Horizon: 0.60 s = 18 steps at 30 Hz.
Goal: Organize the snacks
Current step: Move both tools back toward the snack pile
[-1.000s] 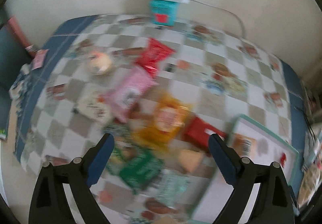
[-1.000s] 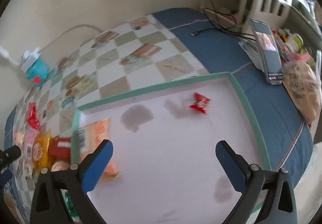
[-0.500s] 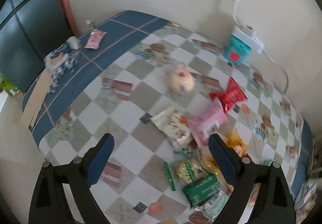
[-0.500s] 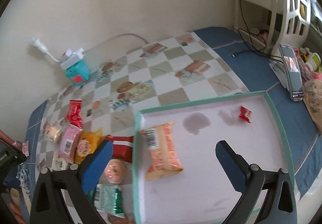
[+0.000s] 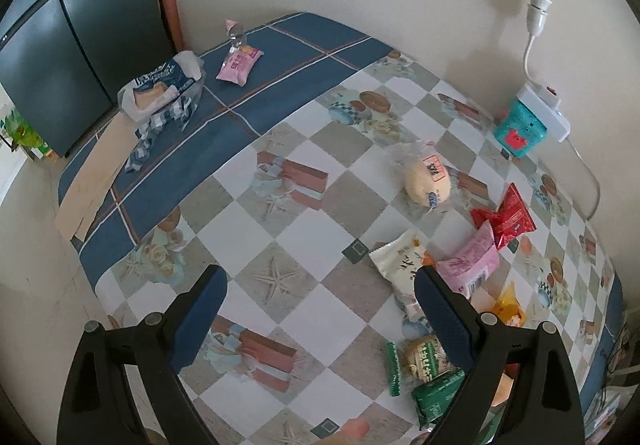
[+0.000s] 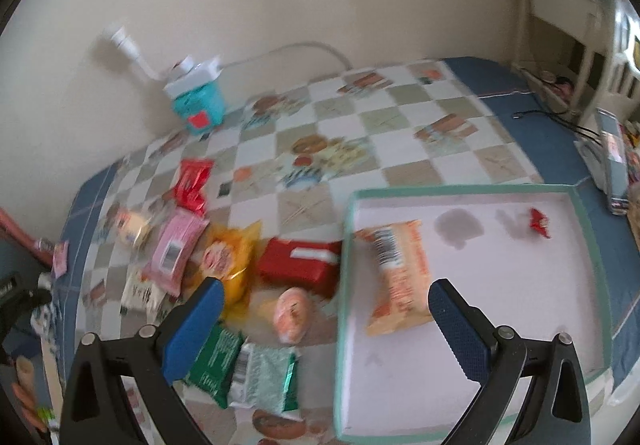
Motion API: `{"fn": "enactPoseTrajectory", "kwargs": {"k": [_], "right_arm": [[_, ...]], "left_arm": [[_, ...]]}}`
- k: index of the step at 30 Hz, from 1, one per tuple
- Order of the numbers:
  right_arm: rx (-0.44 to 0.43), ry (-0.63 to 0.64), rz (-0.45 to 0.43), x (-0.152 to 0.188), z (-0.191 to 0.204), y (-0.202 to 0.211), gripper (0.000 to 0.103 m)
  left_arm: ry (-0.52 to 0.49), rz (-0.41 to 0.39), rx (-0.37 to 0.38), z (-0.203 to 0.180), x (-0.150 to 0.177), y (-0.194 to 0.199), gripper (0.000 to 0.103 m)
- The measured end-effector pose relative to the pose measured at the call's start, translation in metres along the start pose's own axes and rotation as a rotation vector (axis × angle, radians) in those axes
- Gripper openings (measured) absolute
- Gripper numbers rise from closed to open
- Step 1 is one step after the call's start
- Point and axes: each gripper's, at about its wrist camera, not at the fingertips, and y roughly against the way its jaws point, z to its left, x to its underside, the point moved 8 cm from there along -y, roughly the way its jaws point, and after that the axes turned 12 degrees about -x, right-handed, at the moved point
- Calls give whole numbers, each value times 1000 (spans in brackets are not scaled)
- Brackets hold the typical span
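Several snack packs lie on the checked tablecloth: a pink pack (image 6: 172,249), a yellow pack (image 6: 228,257), a red box (image 6: 298,259), a round orange pack (image 6: 292,309) and green packs (image 6: 240,369). A green-rimmed tray (image 6: 592,241) holds an orange pack (image 6: 396,269) and a small red candy (image 6: 540,223). My right gripper (image 6: 320,313) is open and empty above the tray's left edge. My left gripper (image 5: 320,305) is open and empty over bare cloth, left of a white pack (image 5: 400,265), the pink pack (image 5: 472,265), a red pack (image 5: 508,221) and a round bun (image 5: 428,181).
A teal box with a power strip (image 5: 524,125) stands by the wall. A blue bag (image 5: 164,89) and a small pink pack (image 5: 238,63) lie at the far left end. A phone (image 6: 612,157) and cables (image 6: 560,121) sit at the right end.
Both grippers have swung left. The left view turned from the snack pile towards the table's left end. The right view moved from over the tray to show the pile and the tray.
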Motion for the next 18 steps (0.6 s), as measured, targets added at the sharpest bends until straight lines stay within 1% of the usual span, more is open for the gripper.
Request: {"fn": "enactPoseTrajectory", "kwargs": {"k": [3,7,11,15,18], "right_arm": [[-1,32,53,12,13,-12,103],[38,58,157,35,23,-32,103],[47,55,241,53,24,-45,103],[54,34,302,65,20,-54,103],[56,23,323,69,18,-55,103]], "left_arm": [[3,24,6,2,3,-8,95],[-32,63,15,-7,11,-23,95],[-128,131,7,-27,31,-46,95],[-199,161,15,-46,44,-56,95],[-244,165,32,-60,51,-57,95]]}}
